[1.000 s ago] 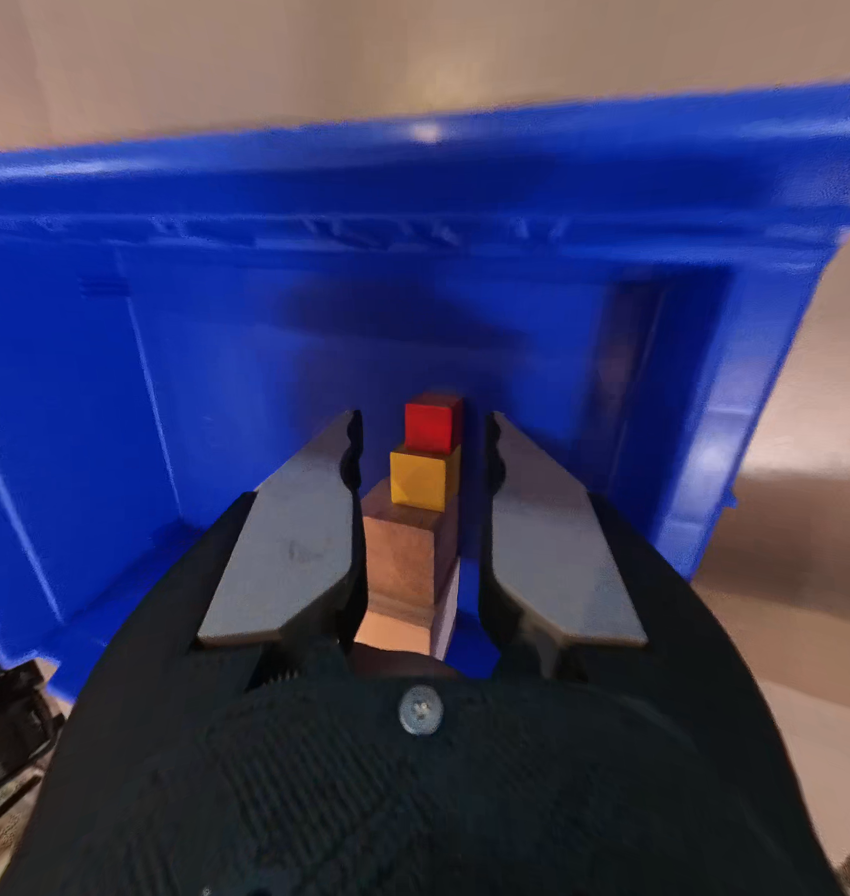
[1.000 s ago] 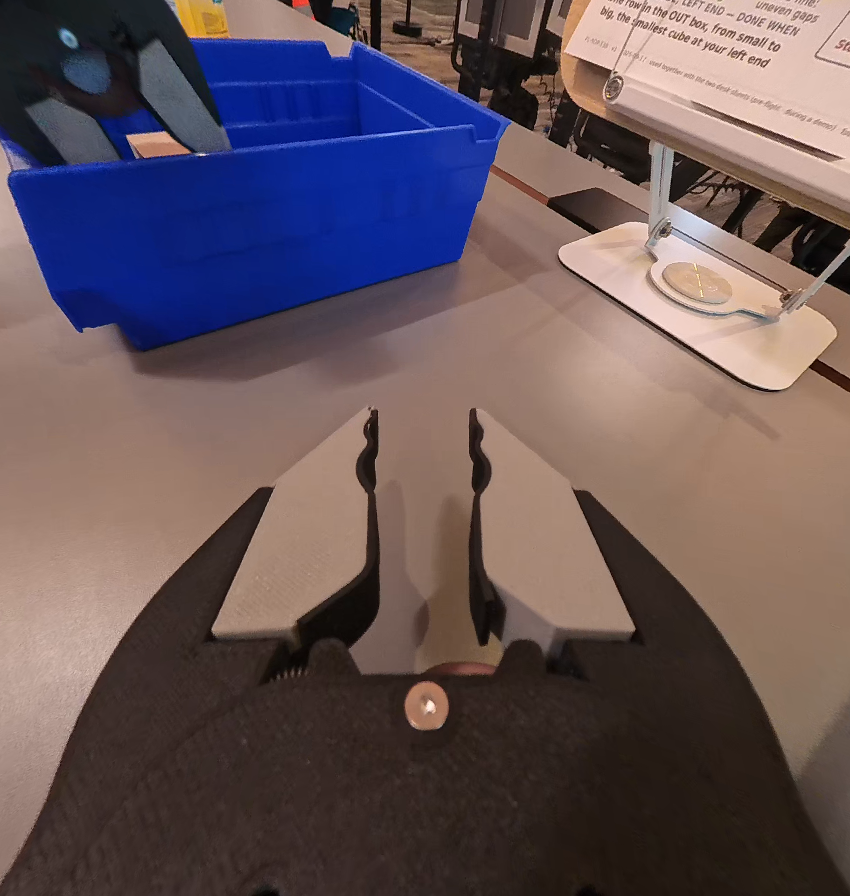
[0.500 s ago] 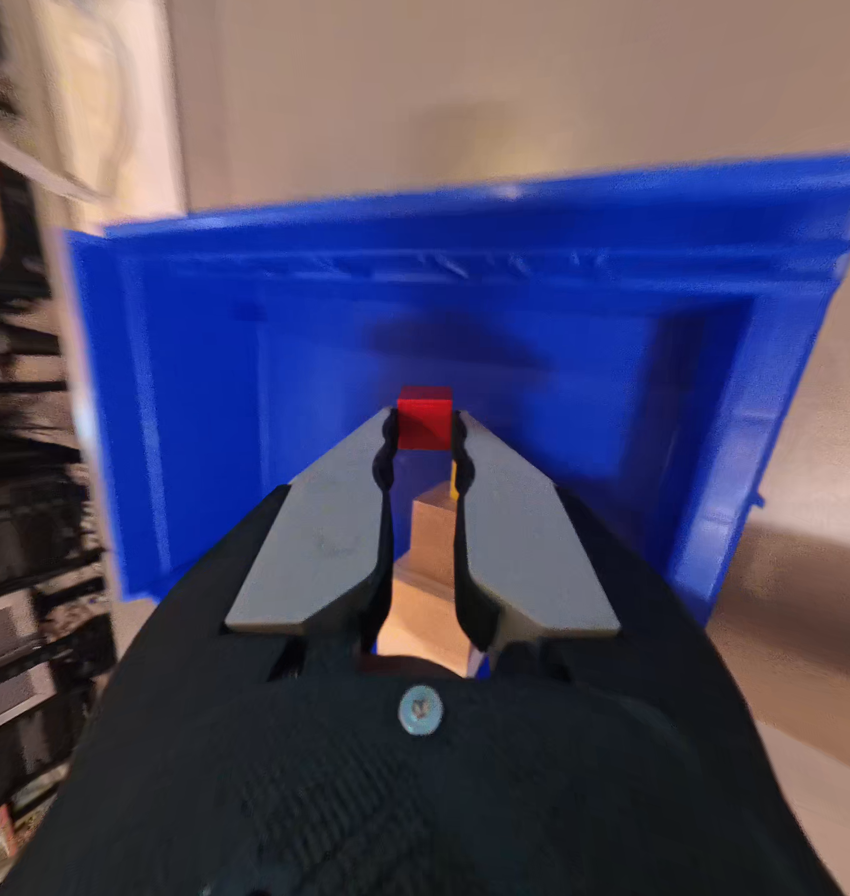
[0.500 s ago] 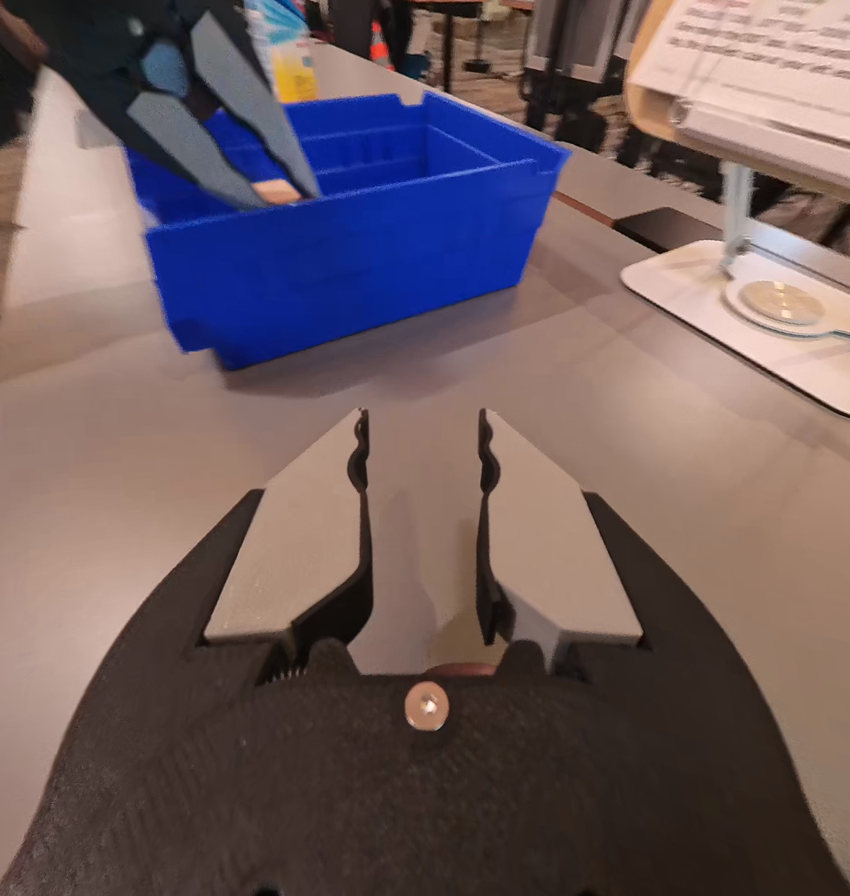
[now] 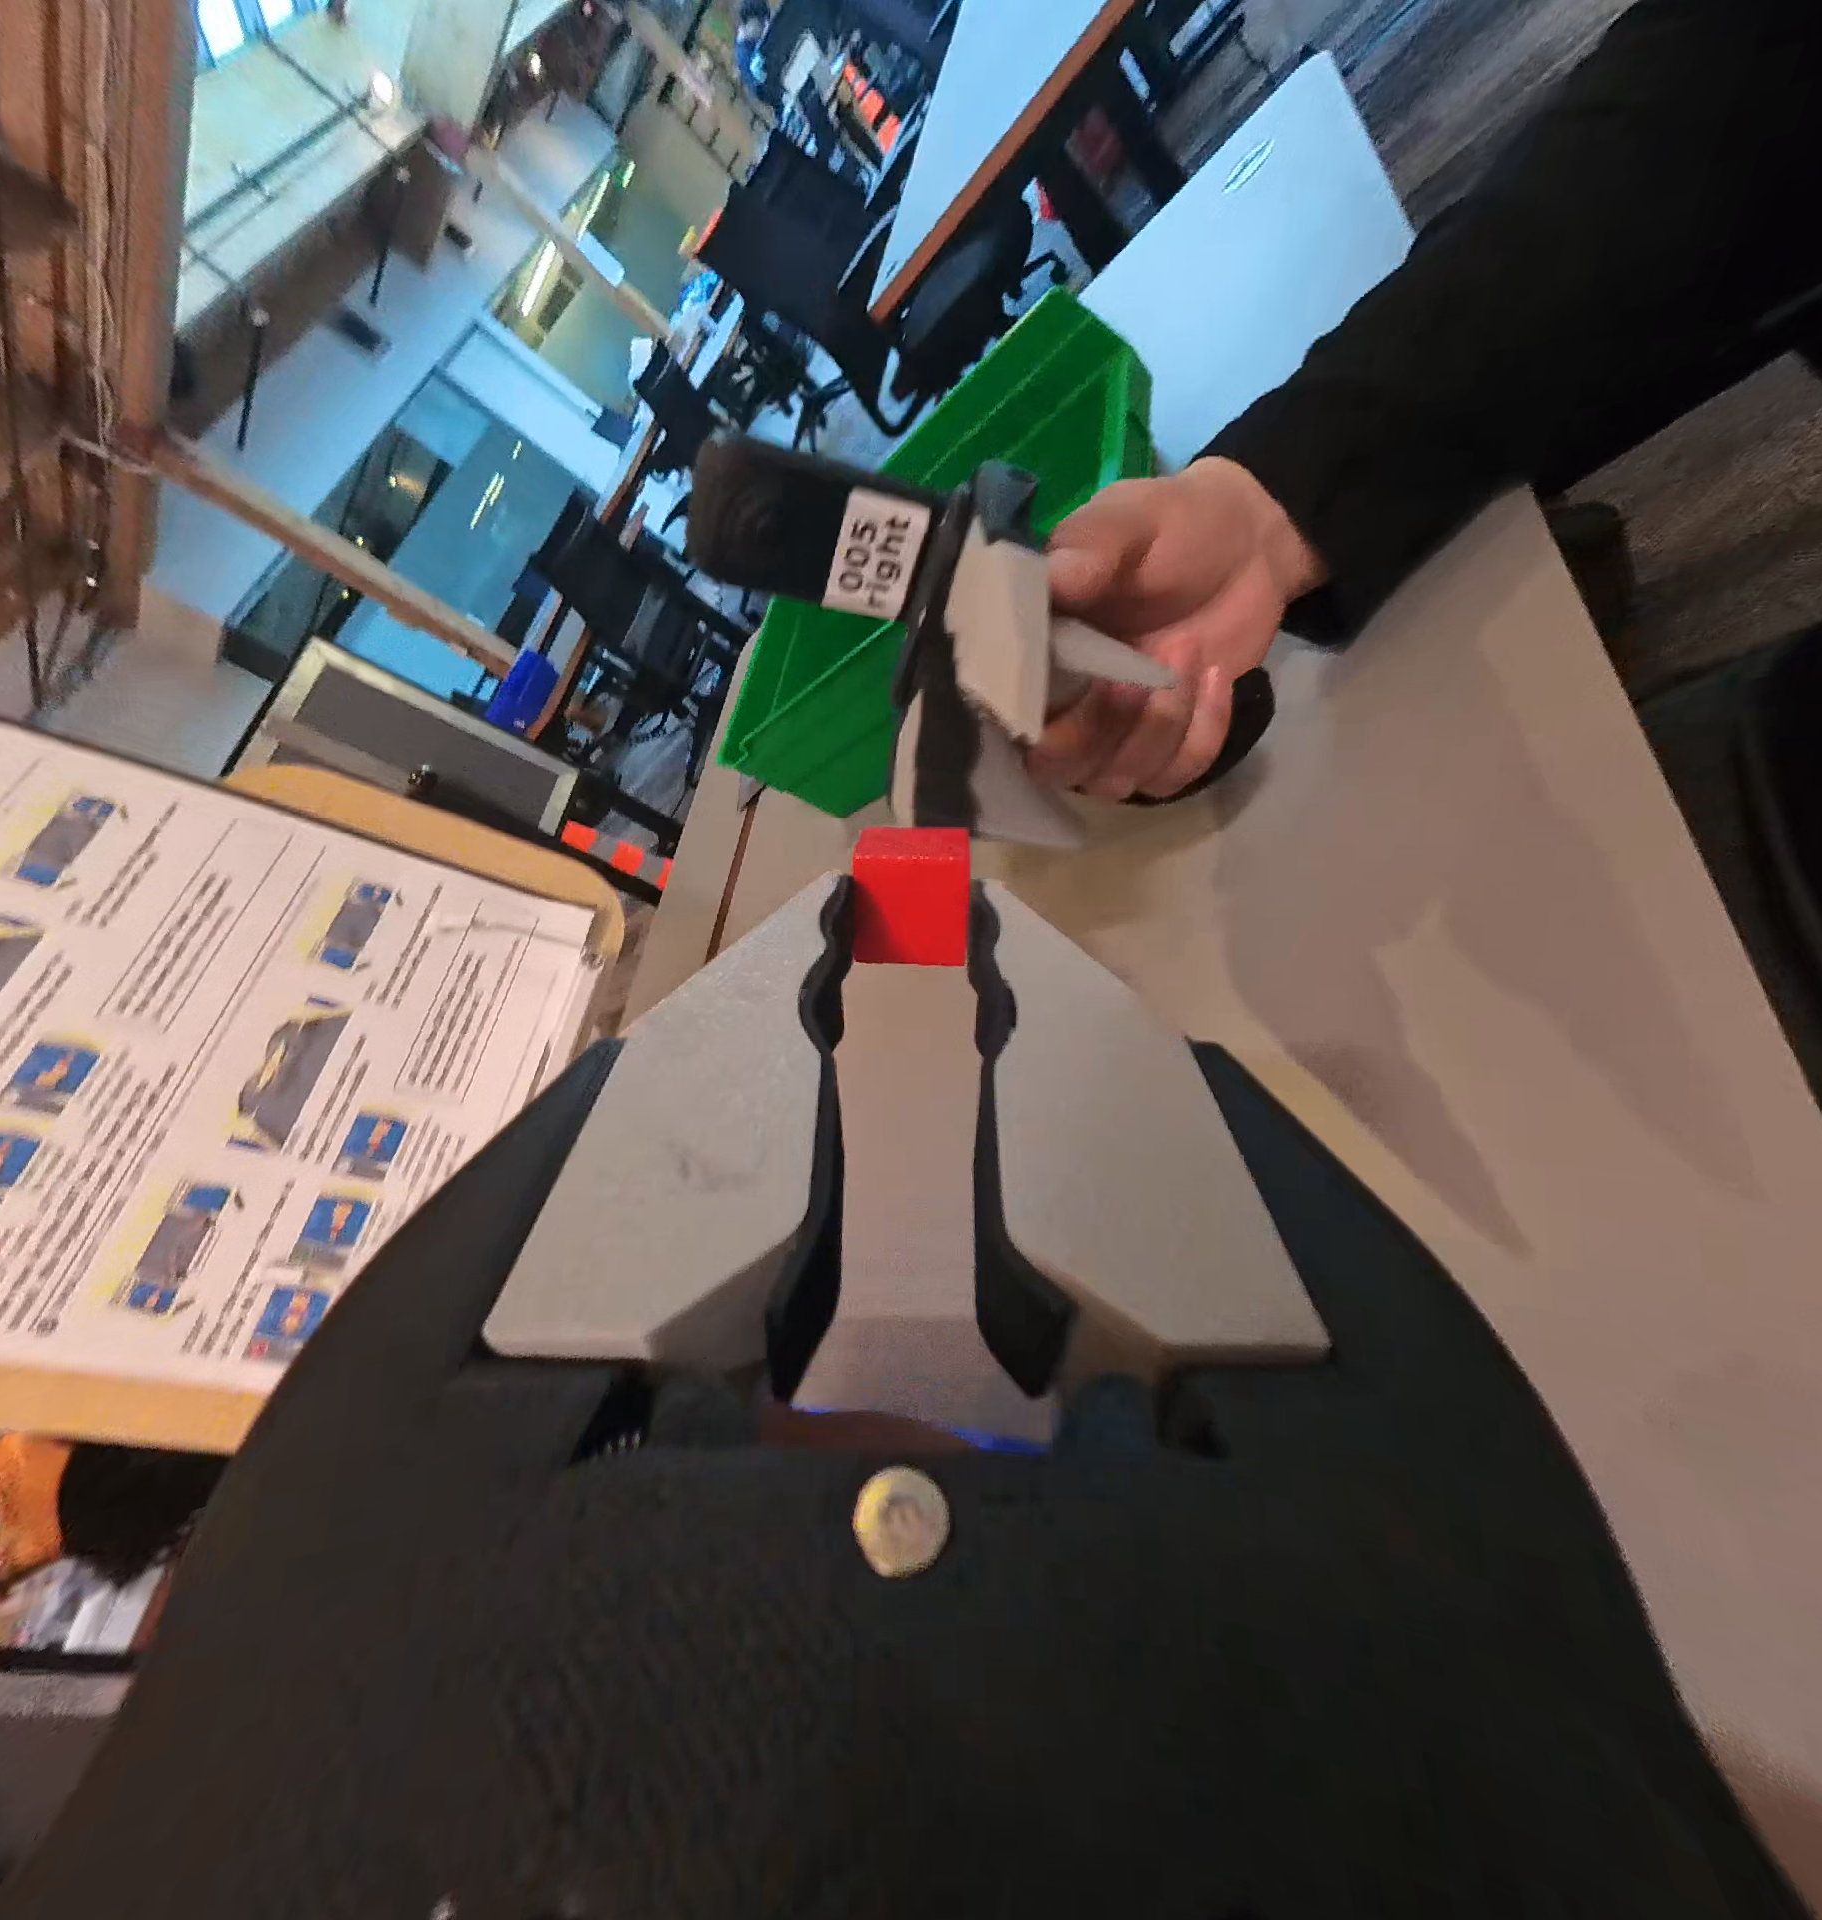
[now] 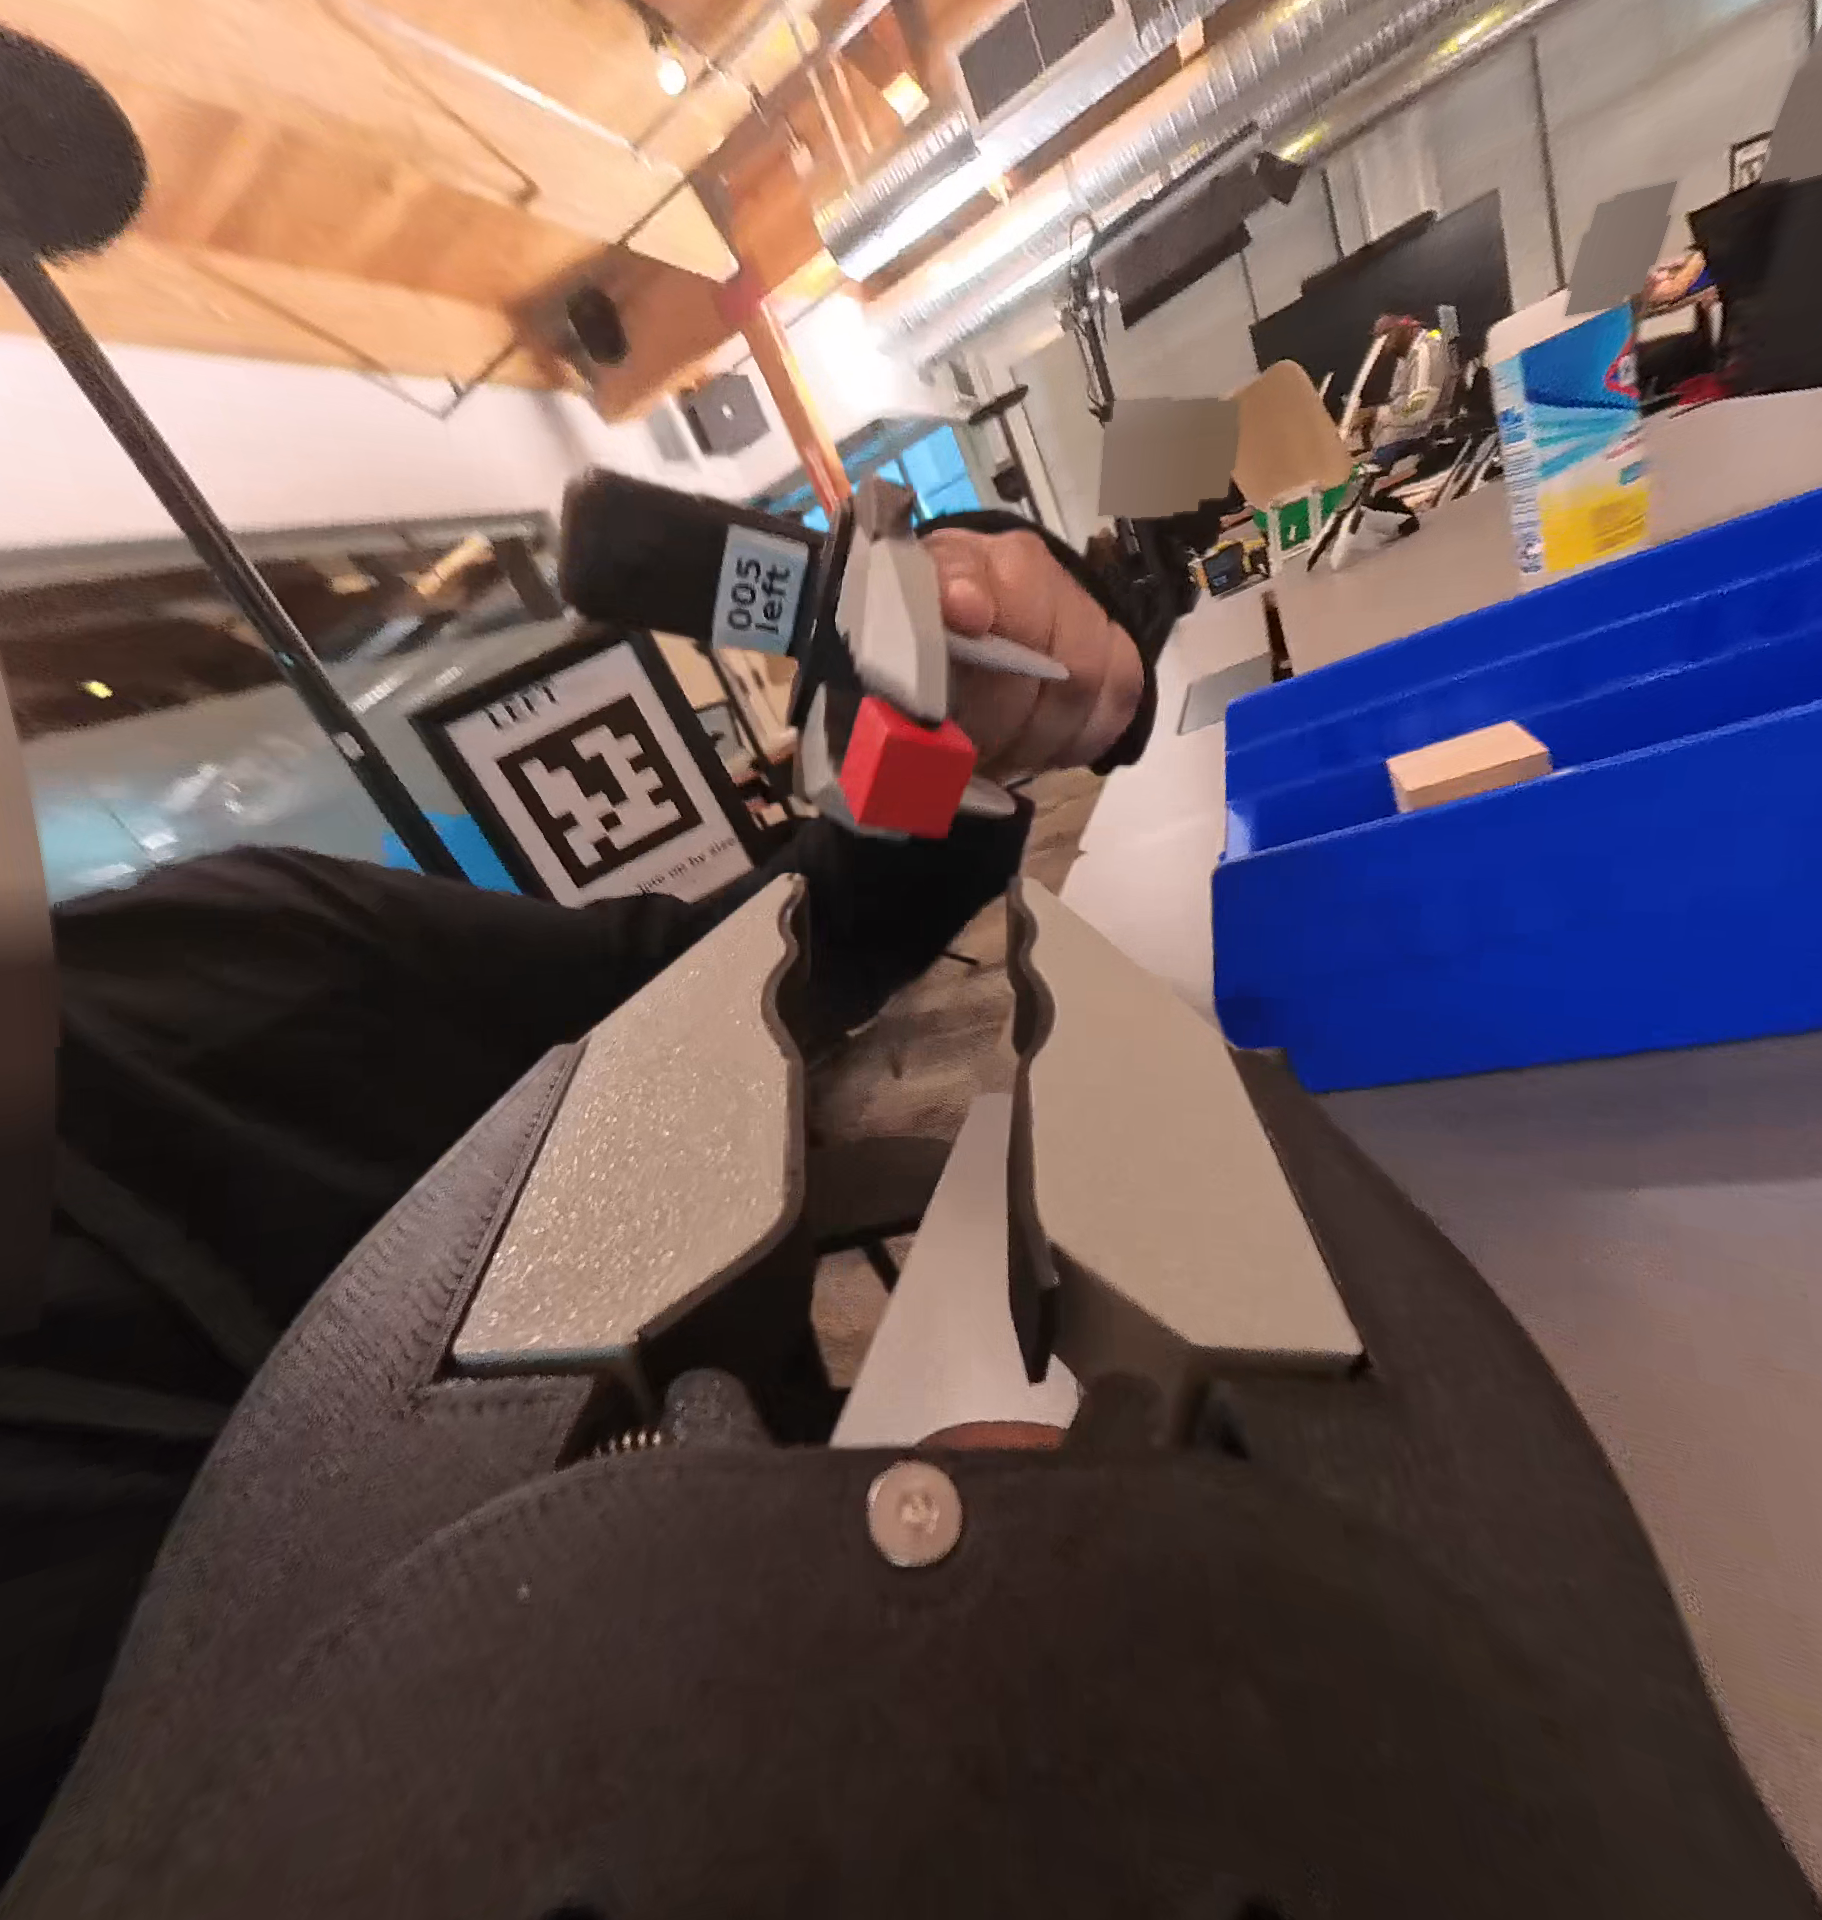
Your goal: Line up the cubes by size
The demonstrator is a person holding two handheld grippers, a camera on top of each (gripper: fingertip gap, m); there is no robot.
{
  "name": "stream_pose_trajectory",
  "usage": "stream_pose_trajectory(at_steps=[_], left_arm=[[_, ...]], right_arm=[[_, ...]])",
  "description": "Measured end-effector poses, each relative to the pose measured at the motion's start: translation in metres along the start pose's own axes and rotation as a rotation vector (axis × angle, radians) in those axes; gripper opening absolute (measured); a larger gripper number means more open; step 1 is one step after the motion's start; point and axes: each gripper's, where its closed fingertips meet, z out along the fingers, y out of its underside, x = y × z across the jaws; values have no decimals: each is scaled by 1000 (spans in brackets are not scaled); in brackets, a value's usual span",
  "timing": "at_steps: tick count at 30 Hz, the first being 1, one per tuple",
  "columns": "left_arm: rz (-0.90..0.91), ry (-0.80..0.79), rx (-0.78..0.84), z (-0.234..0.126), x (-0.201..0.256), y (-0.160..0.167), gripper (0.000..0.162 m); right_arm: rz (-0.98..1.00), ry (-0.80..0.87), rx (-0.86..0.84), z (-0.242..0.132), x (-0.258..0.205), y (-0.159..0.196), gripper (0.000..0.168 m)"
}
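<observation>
My left gripper (image 5: 909, 914) is shut on a small red cube (image 5: 909, 896) at its fingertips and holds it up in the air, clear of the table. The same gripper and red cube (image 6: 905, 779) show in the right wrist view, held by a hand. My right gripper (image 6: 907, 914) is open and empty, tilted, pointing toward the left gripper; it also shows in the left wrist view (image 5: 990, 727). A tan wooden cube (image 6: 1468, 765) lies in the blue bin (image 6: 1572, 935). The other cubes are hidden.
A green bin (image 5: 948, 592) stands on the grey table (image 5: 1458, 1039) behind the right gripper. An instruction sheet on a stand (image 5: 232, 1039) is at the left. A marker board (image 6: 606, 769) and a pole (image 6: 200, 520) stand off the table. A black sleeve (image 5: 1572, 312) reaches in.
My left gripper closed on the red cube, lifted it out of the blue bin and swung away toward the right gripper. My right gripper rose from the table and turned left.
</observation>
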Motion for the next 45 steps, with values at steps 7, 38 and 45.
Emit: stream_pose_trajectory(at_steps=[7,38,45], left_arm=[[-9,35,50,32,10,-9,19],[-160,-148,-27,26,4,17,14],[-442,-272,-46,4,27,15,0]], right_arm=[[114,-55,27,-7,-3,-4,30],[134,11,36,-17,6,-5,18],[-139,160,-91,-29,-28,-23,18]])
